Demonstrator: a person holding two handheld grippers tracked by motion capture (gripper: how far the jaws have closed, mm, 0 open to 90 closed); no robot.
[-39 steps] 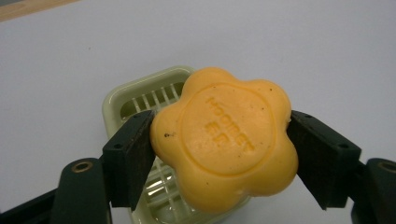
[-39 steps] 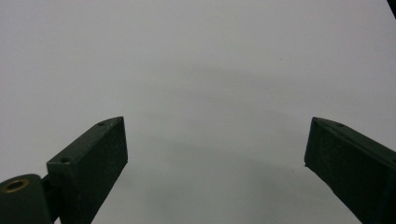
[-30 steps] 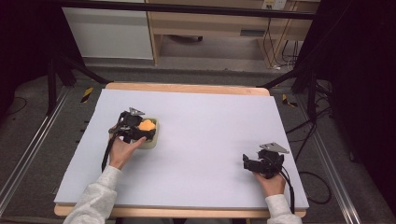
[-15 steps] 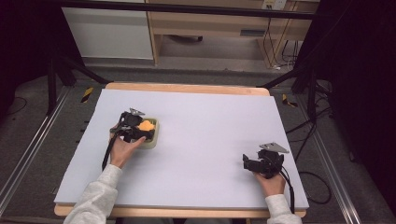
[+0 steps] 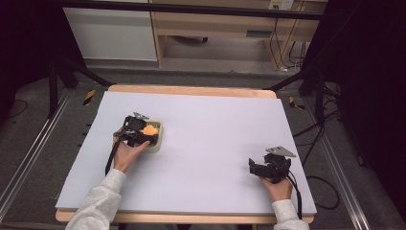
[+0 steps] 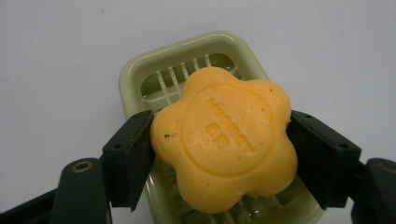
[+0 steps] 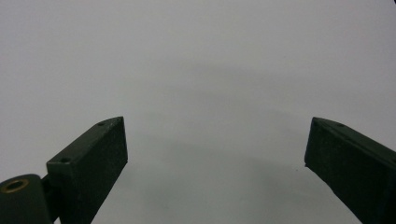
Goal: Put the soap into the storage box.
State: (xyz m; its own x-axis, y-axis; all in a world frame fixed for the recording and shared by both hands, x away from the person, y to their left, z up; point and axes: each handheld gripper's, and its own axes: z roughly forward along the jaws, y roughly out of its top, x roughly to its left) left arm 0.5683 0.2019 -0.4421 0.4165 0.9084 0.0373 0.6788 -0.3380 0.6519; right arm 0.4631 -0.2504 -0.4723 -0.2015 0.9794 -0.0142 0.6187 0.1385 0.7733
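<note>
An orange flower-shaped soap (image 6: 226, 137) with raised lettering sits between the two black jaws of my left gripper (image 6: 219, 154), which press its sides just above a pale green slatted soap dish (image 6: 140, 74). From the high view the left gripper (image 5: 143, 135) holds the soap (image 5: 149, 130) over the dish (image 5: 158, 142) at the table's left. My right gripper (image 5: 251, 166) rests near the front right of the table, and in its own view the right gripper (image 7: 215, 154) has its jaws wide apart over bare white surface.
The white tabletop (image 5: 215, 129) has a wooden rim. Dark floor with cables and metal rails surrounds it, and a wooden cabinet stands beyond the far edge.
</note>
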